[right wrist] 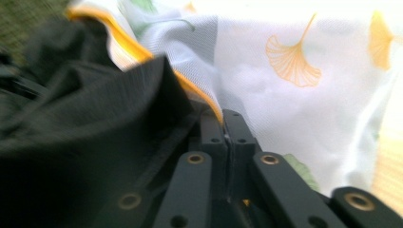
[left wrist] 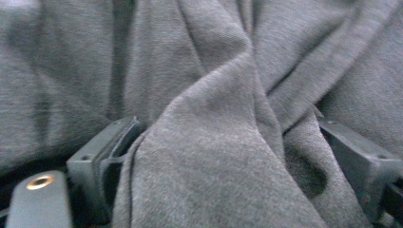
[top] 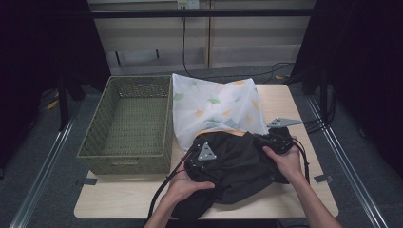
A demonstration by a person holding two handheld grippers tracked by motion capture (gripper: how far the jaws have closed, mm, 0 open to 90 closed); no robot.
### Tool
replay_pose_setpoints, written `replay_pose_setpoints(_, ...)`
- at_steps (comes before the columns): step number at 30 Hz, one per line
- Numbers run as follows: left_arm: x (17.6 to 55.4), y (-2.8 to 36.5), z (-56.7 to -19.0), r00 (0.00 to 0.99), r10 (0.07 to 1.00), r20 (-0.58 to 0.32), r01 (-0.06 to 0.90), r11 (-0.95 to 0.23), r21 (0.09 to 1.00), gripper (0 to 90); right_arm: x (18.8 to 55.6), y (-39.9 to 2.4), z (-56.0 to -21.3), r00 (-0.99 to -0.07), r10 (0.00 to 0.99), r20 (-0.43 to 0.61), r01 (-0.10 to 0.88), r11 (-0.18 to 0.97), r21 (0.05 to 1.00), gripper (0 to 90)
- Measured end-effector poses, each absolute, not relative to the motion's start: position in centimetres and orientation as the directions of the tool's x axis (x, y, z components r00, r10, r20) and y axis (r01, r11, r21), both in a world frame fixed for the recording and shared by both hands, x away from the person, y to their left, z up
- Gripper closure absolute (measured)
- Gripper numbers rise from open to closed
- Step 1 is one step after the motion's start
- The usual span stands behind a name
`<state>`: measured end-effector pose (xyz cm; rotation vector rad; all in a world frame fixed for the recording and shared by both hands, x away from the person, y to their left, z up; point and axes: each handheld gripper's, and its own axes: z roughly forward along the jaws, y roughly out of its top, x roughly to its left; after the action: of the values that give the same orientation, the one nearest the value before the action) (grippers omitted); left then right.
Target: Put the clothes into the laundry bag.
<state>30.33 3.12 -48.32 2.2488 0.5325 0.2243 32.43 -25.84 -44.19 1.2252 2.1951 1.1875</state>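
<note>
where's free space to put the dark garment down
The basket is bare inside. A strip of table lies free in front of it. The right half is crowded: dark garment overlapping the leaf-print cloth.

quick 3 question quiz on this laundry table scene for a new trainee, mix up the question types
1. True or false: the green woven plastic basket on the light wooden table has clothes in it.
2. Multiple choice: the white translucent cloth with ginkgo-leaf print lies (A) inside the basket, (B) right of the basket, partly under the dark grey crumpled garment, (C) on the floor.
3. How do the jaws of the left hand-held gripper and the right hand-held gripper stand?

Key
1. False: it holds nothing.
2. B.
3. Left: jaws apart, a fold of the dark garment bunched between them. Right: jaws closed together at the dark garment's edge, next to the printed cloth.
</note>
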Motion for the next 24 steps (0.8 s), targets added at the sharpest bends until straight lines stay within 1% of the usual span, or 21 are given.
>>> replay_pose_setpoints(1,30.3,3.1,-48.3,0.896,0.444,-0.01,0.303,-0.594,0.745,16.9,32.4,-25.8,-44.2,-0.56,0.824,0.085,0.522,0.271,0.808,89.6)
replay_pose_setpoints(2,30.3,3.0,-48.4,0.887,0.462,0.005,0.305,-0.594,0.744,18.4,31.8,-26.0,-43.2,-0.562,0.822,0.089,0.499,0.252,0.829,90.0)
replay_pose_setpoints(3,30.4,3.1,-48.4,0.891,0.451,0.046,0.275,-0.619,0.736,18.4,31.8,-26.0,-43.2,-0.562,0.822,0.089,0.499,0.252,0.829,90.0)
replay_pose_setpoints(4,30.5,3.1,-48.3,0.889,0.455,0.053,0.28,-0.632,0.723,19.6,30.9,-26.3,-42.2,-0.564,0.82,0.098,0.477,0.226,0.849,90.0)
replay_pose_setpoints(6,30.9,3.3,-48.5,0.884,0.466,0.039,0.29,-0.612,0.736,22.5,30.0,-26.4,-41.4,-0.569,0.817,0.089,0.453,0.222,0.863,90.0)
replay_pose_setpoints(7,31.0,3.3,-48.6,0.878,0.478,0.033,0.3,-0.602,0.74,22.5,30.0,-26.4,-41.4,-0.569,0.817,0.089,0.453,0.222,0.863,90.0)
replay_pose_setpoints(9,31.3,3.4,-48.7,0.879,0.475,0.04,0.293,-0.604,0.741,23.6,29.2,-26.3,-40.6,-0.583,0.809,0.082,0.436,0.226,0.871,90.0)
replay_pose_setpoints(10,31.4,3.4,-48.8,0.873,0.486,0.031,0.305,-0.595,0.744,24.8,28.5,-26.1,-39.8,-0.605,0.793,0.077,0.417,0.232,0.879,90.0)
replay_pose_setpoints(11,31.5,3.4,-48.6,0.873,0.486,0.048,0.302,-0.615,0.728,24.8,28.5,-26.1,-39.8,-0.605,0.793,0.077,0.417,0.232,0.879,90.0)
replay_pose_setpoints(12,31.5,3.4,-48.7,0.868,0.494,0.048,0.304,-0.606,0.735,25.3,28.1,-26.0,-39.6,-0.611,0.788,0.074,0.415,0.239,0.878,90.0)
replay_pose_setpoints(14,31.8,3.4,-48.9,0.853,0.521,0.02,0.326,-0.565,0.758,26.6,26.9,-25.4,-39.9,-0.64,0.767,0.053,0.417,0.288,0.862,90.0)
replay_pose_setpoints(16,31.8,3.6,-48.7,0.849,0.527,0.011,0.341,-0.566,0.75,26.9,26.6,-25.3,-40.2,-0.643,0.764,0.054,0.425,0.296,0.855,90.0)
replay_pose_setpoints(18,31.9,3.8,-48.5,0.853,0.522,-0.009,0.347,-0.555,0.756,27.3,26.1,-25.4,-40.9,-0.642,0.764,0.059,0.443,0.306,0.843,90.0)
replay_pose_setpoints(20,31.6,4.3,-47.9,0.858,0.511,-0.049,0.353,-0.517,0.78,27.4,25.9,-25.7,-41.7,-0.64,0.766,0.067,0.46,0.312,0.831,90.0)
replay_pose_setpoints(21,31.1,4.6,-47.1,0.873,0.481,-0.084,0.346,-0.488,0.801,26.7,25.7,-26.0,-42.4,-0.639,0.765,0.08,0.473,0.31,0.825,90.0)
replay_pose_setpoints(22,30.8,4.8,-46.6,0.886,0.452,-0.101,0.335,-0.475,0.814,25.1,25.7,-26.1,-42.6,-0.638,0.765,0.091,0.48,0.303,0.823,90.0)
replay_pose_setpoints(23,30.8,4.8,-46.6,0.886,0.452,-0.101,0.335,-0.475,0.814,23.3,25.7,-26.1,-42.6,-0.638,0.765,0.091,0.48,0.303,0.823,90.0)
replay_pose_setpoints(24,30.1,4.8,-45.9,0.901,0.416,-0.12,0.326,-0.469,0.821,19.8,25.7,-26.2,-42.8,-0.636,0.765,0.104,0.489,0.295,0.821,90.0)
